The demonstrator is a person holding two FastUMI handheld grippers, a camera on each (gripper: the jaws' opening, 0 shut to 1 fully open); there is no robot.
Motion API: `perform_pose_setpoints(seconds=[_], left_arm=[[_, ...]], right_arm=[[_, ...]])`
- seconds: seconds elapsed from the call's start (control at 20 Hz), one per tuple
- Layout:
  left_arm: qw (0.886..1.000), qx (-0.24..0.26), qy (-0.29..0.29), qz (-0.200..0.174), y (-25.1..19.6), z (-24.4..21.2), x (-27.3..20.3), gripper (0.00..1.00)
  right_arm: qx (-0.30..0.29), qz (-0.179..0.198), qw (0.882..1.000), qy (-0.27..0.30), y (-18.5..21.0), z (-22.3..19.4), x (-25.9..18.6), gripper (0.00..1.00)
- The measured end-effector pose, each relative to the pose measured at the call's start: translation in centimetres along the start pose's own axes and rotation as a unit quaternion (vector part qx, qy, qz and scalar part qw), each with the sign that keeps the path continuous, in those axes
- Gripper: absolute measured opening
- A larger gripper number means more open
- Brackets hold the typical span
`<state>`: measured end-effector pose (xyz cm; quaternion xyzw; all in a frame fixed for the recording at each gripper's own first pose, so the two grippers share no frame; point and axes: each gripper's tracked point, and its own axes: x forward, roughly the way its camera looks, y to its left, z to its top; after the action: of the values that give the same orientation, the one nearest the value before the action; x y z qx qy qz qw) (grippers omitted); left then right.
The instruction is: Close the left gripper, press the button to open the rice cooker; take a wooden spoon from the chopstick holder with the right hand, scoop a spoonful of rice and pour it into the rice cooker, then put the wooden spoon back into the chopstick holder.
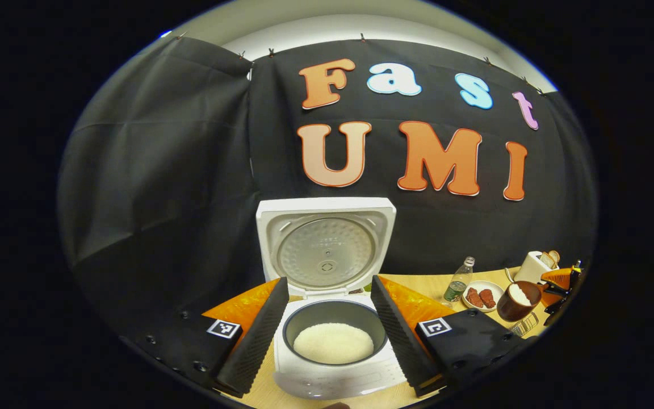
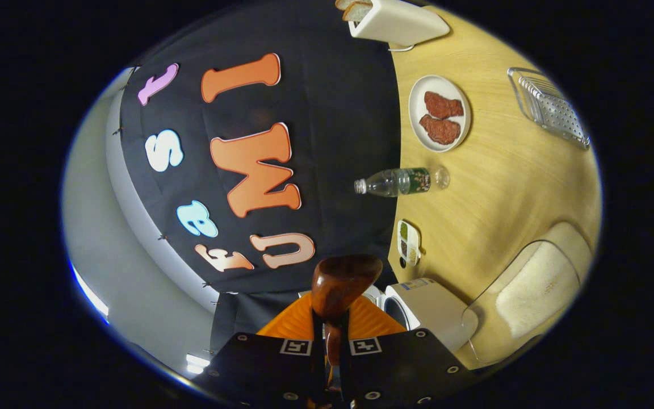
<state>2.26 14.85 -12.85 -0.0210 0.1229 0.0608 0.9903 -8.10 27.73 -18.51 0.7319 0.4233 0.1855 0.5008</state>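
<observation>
Right gripper view: one wooden spoon [image 2: 339, 284].

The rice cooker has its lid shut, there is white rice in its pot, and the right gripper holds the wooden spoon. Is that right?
Not quite. The rice cooker has its lid open, standing upright behind the pot, as the left gripper view shows. The rest holds: white rice lies in the pot, and in the right gripper view the right gripper is shut on the wooden spoon.

One rice cooker [image 1: 327, 318], one bottle [image 2: 398, 182], one plate [image 2: 439, 113], two meat pieces [image 2: 441, 118], one wooden spoon [image 2: 338, 289]
</observation>
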Motion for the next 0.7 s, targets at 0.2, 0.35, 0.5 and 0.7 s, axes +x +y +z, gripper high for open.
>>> perform_pose_setpoints(seconds=[0.2, 0.35, 0.5, 0.7], left_arm=[[0.999, -0.013, -0.003, 0.036, 3.9, 0.1, -2.1, 0.96], [0.998, -0.022, -0.003, 0.064, 6.9, -0.3, -2.4, 0.96], [0.995, -0.028, -0.002, 0.097, 10.0, -0.8, -2.7, 0.96], [0.99, -0.041, 0.009, 0.131, 13.3, -2.1, -3.8, 0.97]], right_arm=[[-0.003, 0.001, 0.999, 0.04, 1.8, -3.0, 4.3, 0.1], [-0.011, -0.01, 0.998, 0.065, 2.2, -5.0, 7.8, 0.1], [-0.04, -0.028, 0.995, 0.089, 2.3, -7.8, 10.8, 0.1], [-0.08, -0.046, 0.989, 0.113, 2.1, -10.7, 14.7, 0.1]])
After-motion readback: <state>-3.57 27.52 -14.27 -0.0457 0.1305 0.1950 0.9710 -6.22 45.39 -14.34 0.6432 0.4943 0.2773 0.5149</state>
